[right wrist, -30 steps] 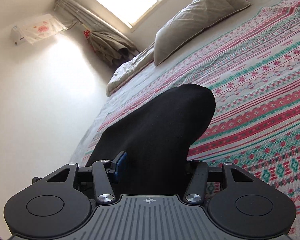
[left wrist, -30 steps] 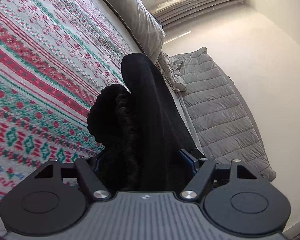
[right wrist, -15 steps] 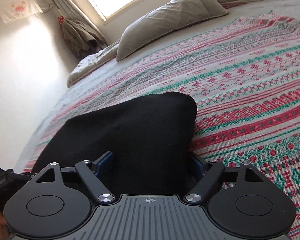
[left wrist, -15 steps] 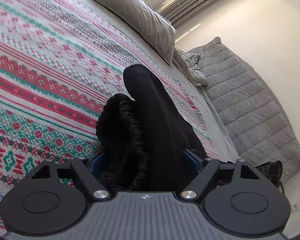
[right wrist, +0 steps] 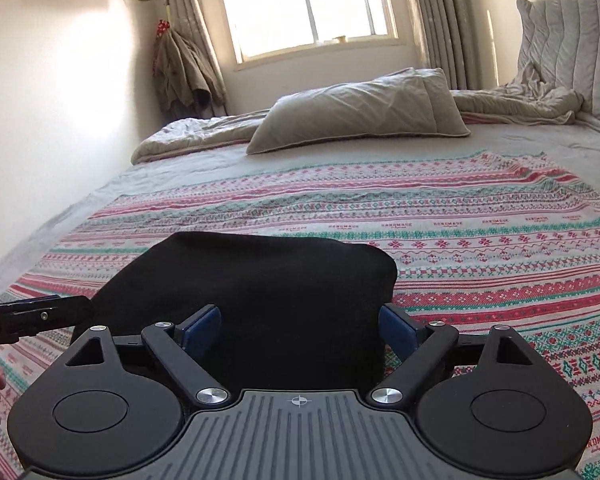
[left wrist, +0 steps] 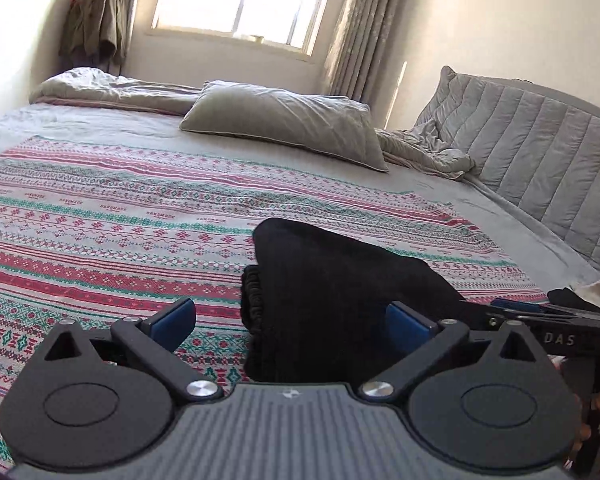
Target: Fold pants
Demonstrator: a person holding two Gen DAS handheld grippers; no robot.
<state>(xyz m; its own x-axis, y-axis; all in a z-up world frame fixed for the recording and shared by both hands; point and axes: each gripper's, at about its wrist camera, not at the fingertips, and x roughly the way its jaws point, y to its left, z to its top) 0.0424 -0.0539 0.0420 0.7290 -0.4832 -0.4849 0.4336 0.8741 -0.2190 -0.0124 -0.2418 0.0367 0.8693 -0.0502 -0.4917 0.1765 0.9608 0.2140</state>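
Pants (right wrist: 260,300) folded — apparently loose between right gripper (right wrist: 300,330) pads.

the black pants (left wrist: 340,300) lie folded into a thick, compact bundle on the patterned bedspread (left wrist: 100,240) of the bed, near its front edge. the top layer is smooth with a rounded far corner; a gathered, ribbed waistband edge shows along the bundle's left side.
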